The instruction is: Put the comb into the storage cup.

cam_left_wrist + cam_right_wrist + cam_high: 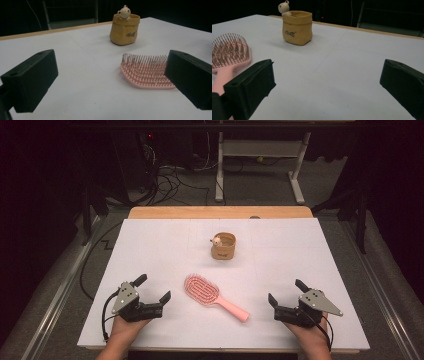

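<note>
A pink plastic hairbrush (215,298) with a rounded, slotted head and a straight, slim handle lies bristles-up on a smooth white sheet (150,245) that covers a light wooden table (220,212). The head carries rows of fine, thin pins with darker tips, standing upright from the pale pink base, as the left gripper view (146,72) shows; the handle runs toward the person's right and near side. The brush sits between the two grippers, apart from both.

Farther back, near the middle of the sheet, stands a small tan pot shaped like a rolled-top sack (223,246), matte and slightly creased, with dark script on its side and a cream-coloured bear figure (124,11) perched on its rim.

The left gripper (152,288), black and blocky with a grey three-cornered plate, rests low at the near left; its jaws stand wide apart with nothing between them. The right gripper (286,292), of the same build, rests at the near right, jaws likewise spread wide and empty.
</note>
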Available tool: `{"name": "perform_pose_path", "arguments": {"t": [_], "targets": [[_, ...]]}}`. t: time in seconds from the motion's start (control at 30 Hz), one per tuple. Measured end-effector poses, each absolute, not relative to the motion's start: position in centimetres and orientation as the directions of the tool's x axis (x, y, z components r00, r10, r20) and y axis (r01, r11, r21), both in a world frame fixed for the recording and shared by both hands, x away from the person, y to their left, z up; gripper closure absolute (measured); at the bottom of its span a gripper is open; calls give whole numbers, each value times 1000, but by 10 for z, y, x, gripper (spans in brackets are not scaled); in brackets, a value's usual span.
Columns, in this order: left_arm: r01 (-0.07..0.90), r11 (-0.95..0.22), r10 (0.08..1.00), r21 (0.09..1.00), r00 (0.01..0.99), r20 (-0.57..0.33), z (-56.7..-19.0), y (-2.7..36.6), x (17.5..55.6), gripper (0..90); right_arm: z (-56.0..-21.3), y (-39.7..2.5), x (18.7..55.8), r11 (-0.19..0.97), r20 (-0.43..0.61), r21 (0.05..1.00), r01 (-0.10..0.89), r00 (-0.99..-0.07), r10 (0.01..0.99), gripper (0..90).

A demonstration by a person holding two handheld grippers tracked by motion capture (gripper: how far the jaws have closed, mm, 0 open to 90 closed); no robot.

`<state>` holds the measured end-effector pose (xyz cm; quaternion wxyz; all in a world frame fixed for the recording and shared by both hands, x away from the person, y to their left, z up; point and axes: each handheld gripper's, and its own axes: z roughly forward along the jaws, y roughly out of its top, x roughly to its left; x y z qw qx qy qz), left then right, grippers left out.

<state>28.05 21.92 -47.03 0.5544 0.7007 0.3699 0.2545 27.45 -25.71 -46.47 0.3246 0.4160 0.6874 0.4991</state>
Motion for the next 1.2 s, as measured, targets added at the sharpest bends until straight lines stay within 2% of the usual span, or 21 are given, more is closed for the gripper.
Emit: {"name": "perform_pose_path", "arguments": {"t": [0.67,1.2], "targets": [[250,-136,798,959,601,-43,-471,217,281,0,-461,-254,275,159,-32,959,236,-466,884,2],[244,-140,795,960,605,-38,-471,216,281,0,-461,-225,277,215,-25,935,281,-554,832,2]]}}
